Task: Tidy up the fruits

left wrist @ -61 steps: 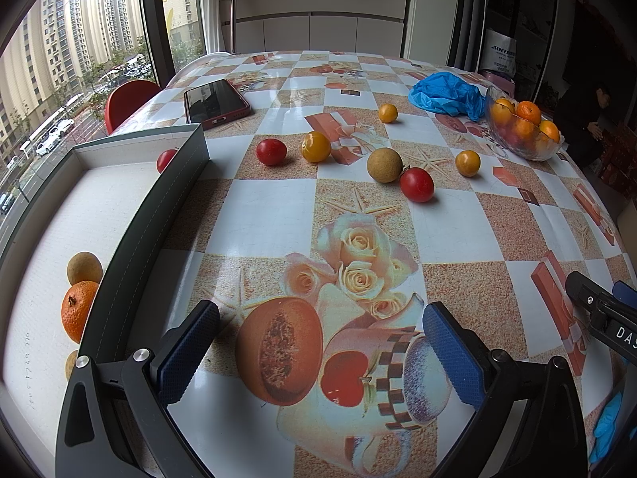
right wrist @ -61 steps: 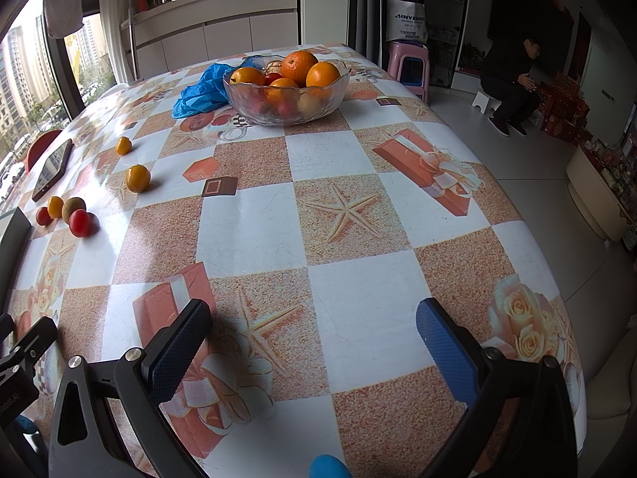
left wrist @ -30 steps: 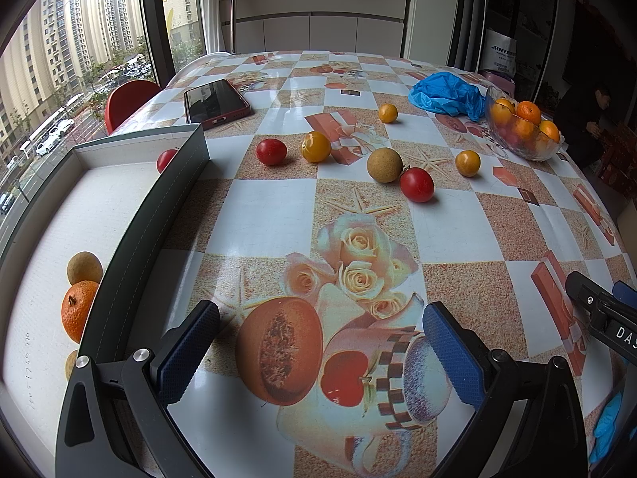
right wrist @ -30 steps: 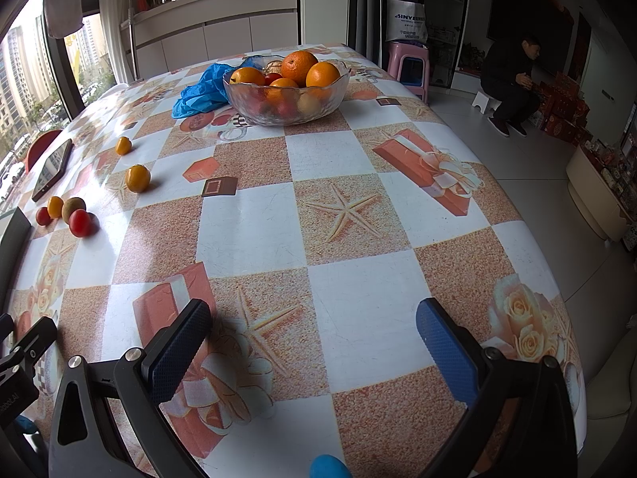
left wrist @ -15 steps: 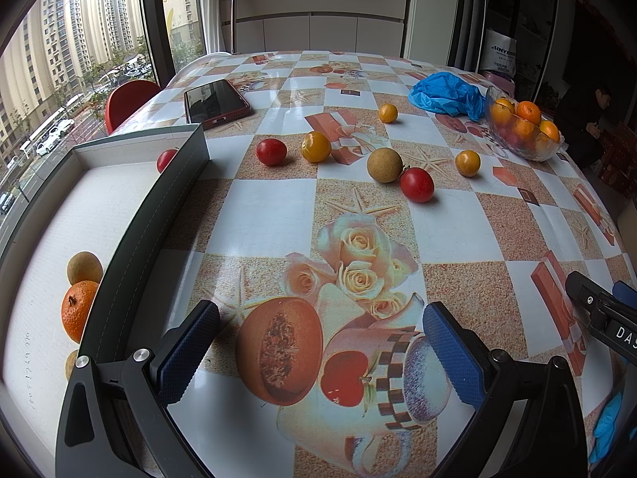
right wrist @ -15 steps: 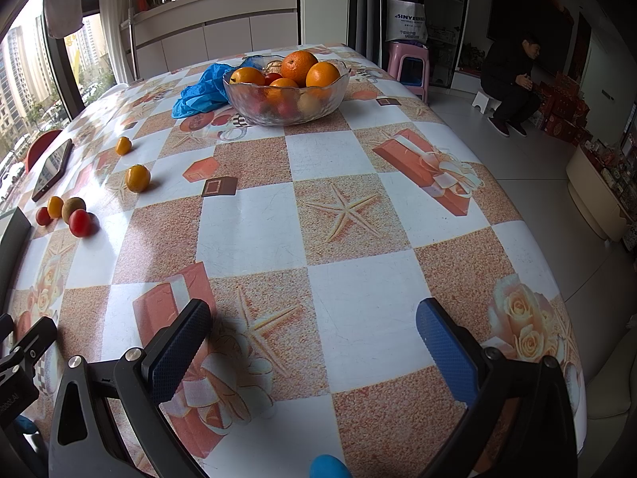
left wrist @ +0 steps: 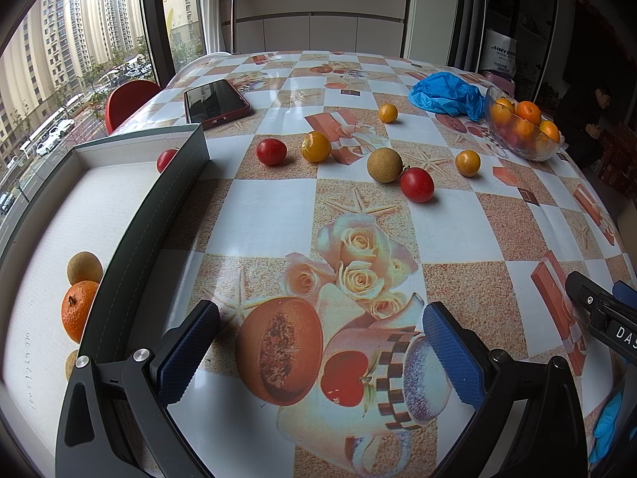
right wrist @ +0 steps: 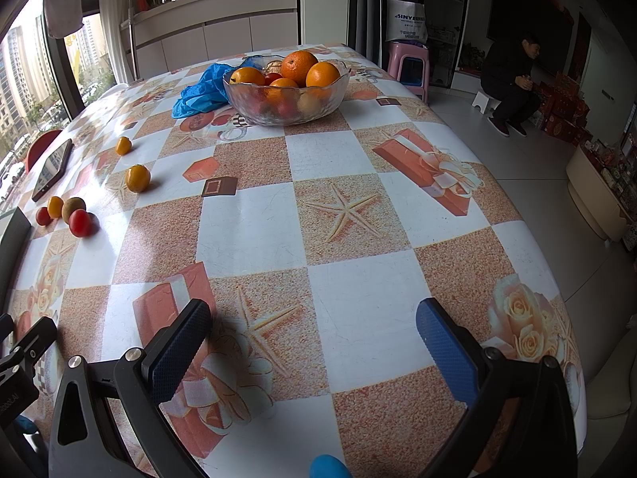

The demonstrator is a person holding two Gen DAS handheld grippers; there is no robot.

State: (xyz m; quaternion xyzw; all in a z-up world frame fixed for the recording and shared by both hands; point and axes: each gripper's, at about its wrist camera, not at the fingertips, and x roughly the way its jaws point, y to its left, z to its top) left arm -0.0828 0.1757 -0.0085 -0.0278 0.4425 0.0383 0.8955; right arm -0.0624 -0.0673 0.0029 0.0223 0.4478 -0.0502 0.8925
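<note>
The left gripper [left wrist: 318,342] hangs low over the tablecloth [left wrist: 270,215], jaws spread wide and empty — the right gripper [right wrist: 314,338] likewise. Just left, the box [left wrist: 131,235] holds an orange [left wrist: 77,310]. Farther ahead lie loose fruits: a red tomato [left wrist: 417,184] touching a brown fruit [left wrist: 384,165]. Farthest right, the glass bowl [right wrist: 286,91] — piled with oranges.

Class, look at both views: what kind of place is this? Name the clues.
Probably a flat's dining area: a table with a patterned tablecloth, a glass fruit bowl, white cabinets and high-rise blocks outside the window.
</note>
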